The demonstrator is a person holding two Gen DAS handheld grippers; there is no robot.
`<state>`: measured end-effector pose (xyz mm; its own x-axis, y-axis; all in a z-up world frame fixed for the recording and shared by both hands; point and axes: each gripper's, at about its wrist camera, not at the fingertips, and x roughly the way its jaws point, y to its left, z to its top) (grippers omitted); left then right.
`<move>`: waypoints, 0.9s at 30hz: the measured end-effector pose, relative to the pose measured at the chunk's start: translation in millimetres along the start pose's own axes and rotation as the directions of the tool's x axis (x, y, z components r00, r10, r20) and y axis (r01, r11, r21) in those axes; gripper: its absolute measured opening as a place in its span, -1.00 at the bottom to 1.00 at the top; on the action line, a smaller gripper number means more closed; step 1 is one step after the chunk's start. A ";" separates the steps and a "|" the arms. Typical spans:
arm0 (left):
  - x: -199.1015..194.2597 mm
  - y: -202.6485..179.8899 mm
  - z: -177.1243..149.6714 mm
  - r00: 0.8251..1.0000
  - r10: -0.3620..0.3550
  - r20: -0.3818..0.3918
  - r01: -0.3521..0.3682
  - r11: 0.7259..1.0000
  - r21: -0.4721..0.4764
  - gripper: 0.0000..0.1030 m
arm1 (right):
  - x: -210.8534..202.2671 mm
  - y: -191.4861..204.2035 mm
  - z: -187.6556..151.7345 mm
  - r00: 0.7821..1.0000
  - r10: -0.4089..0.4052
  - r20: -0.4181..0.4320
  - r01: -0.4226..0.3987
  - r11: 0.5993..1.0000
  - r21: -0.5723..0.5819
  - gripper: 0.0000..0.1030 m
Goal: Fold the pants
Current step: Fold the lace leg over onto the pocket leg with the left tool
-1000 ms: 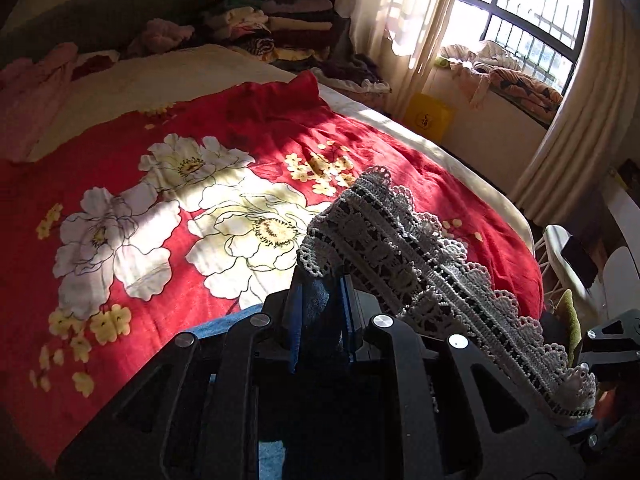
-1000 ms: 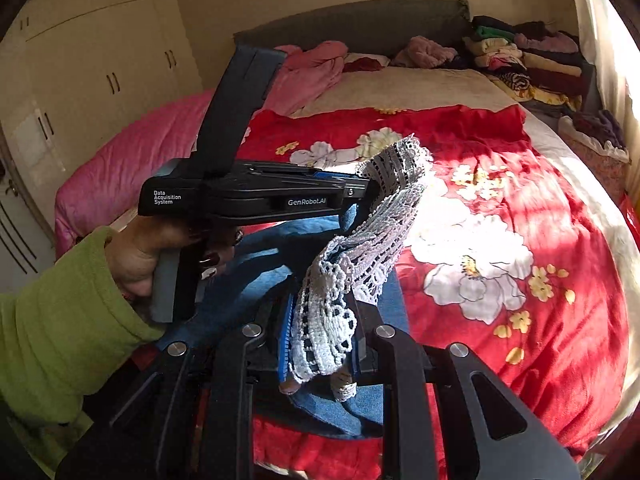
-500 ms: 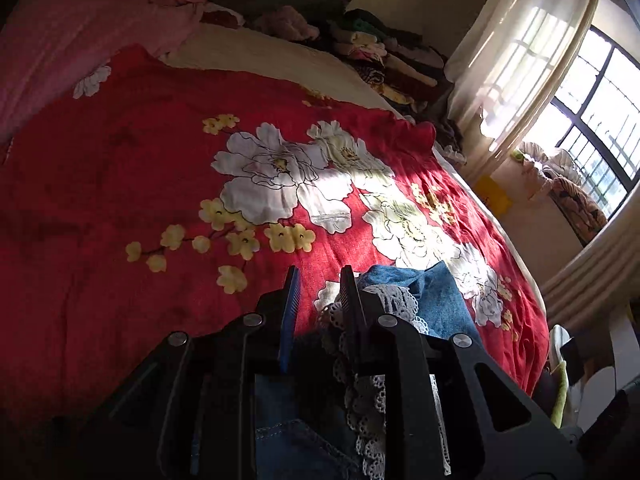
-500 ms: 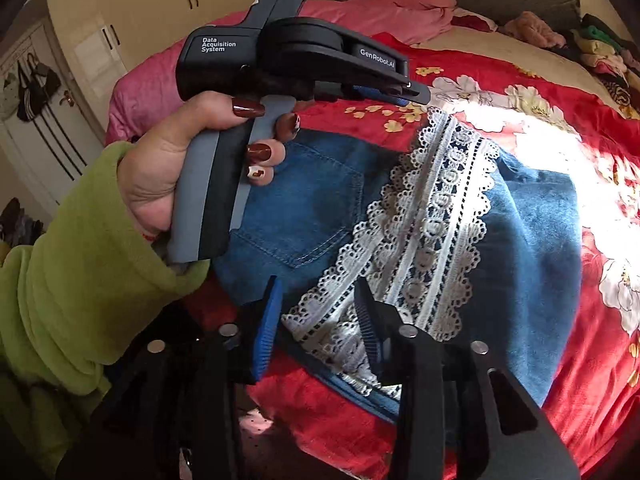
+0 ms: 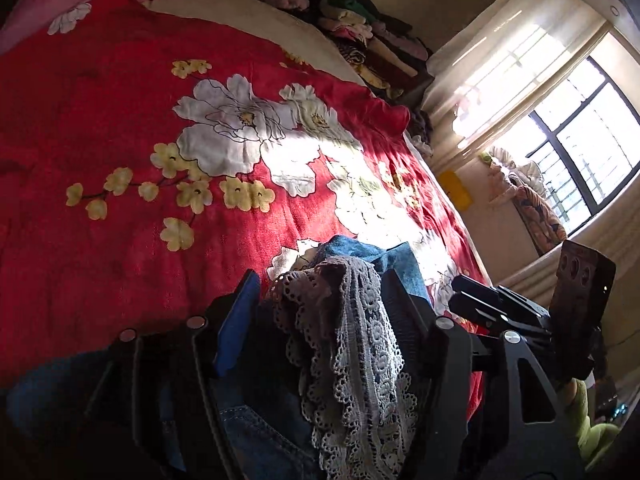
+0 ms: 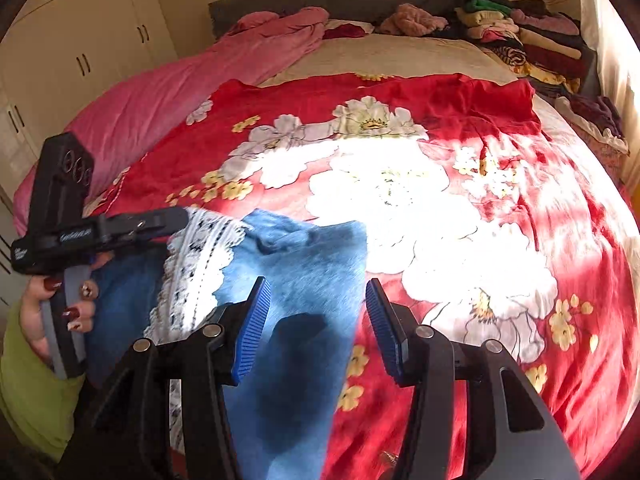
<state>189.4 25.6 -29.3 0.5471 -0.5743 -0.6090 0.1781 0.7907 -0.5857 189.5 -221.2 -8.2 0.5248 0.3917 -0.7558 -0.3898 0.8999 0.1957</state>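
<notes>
Left wrist view: the left gripper (image 5: 320, 292), its jaws just having opened, stands parted around a bunched fold of the blue denim pants with white lace trim (image 5: 348, 320); the cloth lies slack between the blue-padded fingers (image 5: 236, 320) and is not clamped. The pants rest on the red floral bedspread (image 5: 120, 200).

Right wrist view: the right gripper (image 6: 318, 312), jaws likewise just opened, hovers empty above the pants (image 6: 304, 272), which lie folded near the bed's front edge. A hand (image 6: 52, 312) holds the left gripper (image 6: 172, 218) over the lace.
</notes>
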 end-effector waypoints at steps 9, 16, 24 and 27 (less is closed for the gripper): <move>13.3 -4.9 -2.9 0.998 0.063 0.005 -0.063 0.997 0.035 -0.80 | 50.2 -15.5 19.6 0.987 0.147 -0.066 -0.144 0.988 0.053 -0.81; 17.4 -11.4 -6.2 0.981 0.189 0.032 -0.192 0.972 0.133 -0.66 | 53.8 -0.8 19.5 0.997 -0.068 -0.046 0.064 0.995 -0.078 -0.54; -8.8 -11.1 -6.8 0.963 0.257 0.085 -0.267 0.952 0.148 -0.34 | 2.7 -11.7 5.7 0.997 -0.069 0.047 0.070 0.998 -0.010 0.05; -25.3 -17.5 -9.6 0.954 0.278 0.116 -0.293 0.944 0.152 -0.28 | -22.1 -15.0 -3.1 0.996 -0.043 0.079 0.043 0.999 0.006 0.08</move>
<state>164.5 24.2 -8.8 0.6661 -0.3035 -0.6813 0.1321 0.9470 -0.2928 181.4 -243.9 3.6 0.5992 0.3666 -0.7117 -0.3625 0.9169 0.1672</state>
